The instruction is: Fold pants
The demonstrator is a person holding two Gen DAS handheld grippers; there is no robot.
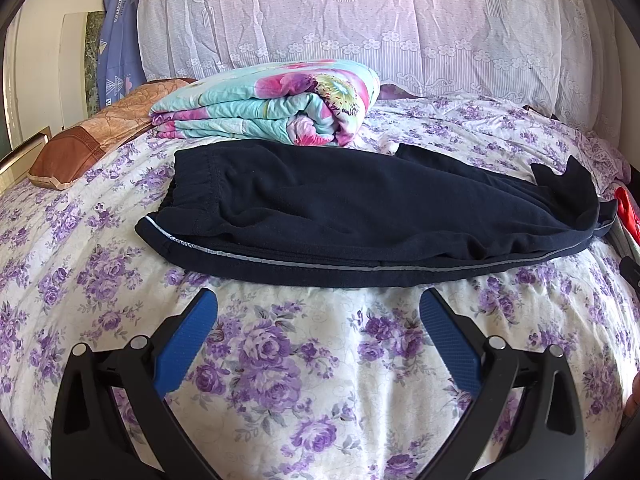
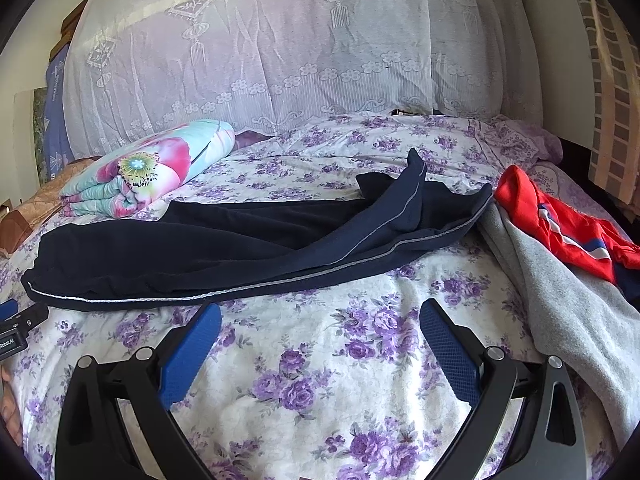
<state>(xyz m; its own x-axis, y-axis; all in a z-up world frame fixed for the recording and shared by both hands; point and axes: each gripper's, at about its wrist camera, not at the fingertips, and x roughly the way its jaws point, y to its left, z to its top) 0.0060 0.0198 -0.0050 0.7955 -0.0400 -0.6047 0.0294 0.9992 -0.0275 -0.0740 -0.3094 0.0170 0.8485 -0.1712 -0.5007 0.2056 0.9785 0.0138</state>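
Observation:
Dark navy pants [image 1: 360,212] with a grey side stripe lie lengthwise across the bed, folded leg over leg, waistband at the left and cuffs at the right. They also show in the right wrist view [image 2: 240,248], where one cuff is twisted up. My left gripper [image 1: 319,300] is open and empty, just short of the pants' near edge, toward the waist half. My right gripper [image 2: 320,312] is open and empty, just short of the near edge, toward the leg half. The left gripper's body shows at the left edge of the right wrist view [image 2: 16,328].
The bed has a purple-flowered sheet [image 1: 300,380]. A folded floral quilt [image 1: 272,104] lies behind the pants and a brown pillow [image 1: 88,140] is at the far left. A grey garment [image 2: 560,300] and a red one [image 2: 560,224] lie right of the cuffs. A lace-covered headboard [image 1: 360,20] rises behind.

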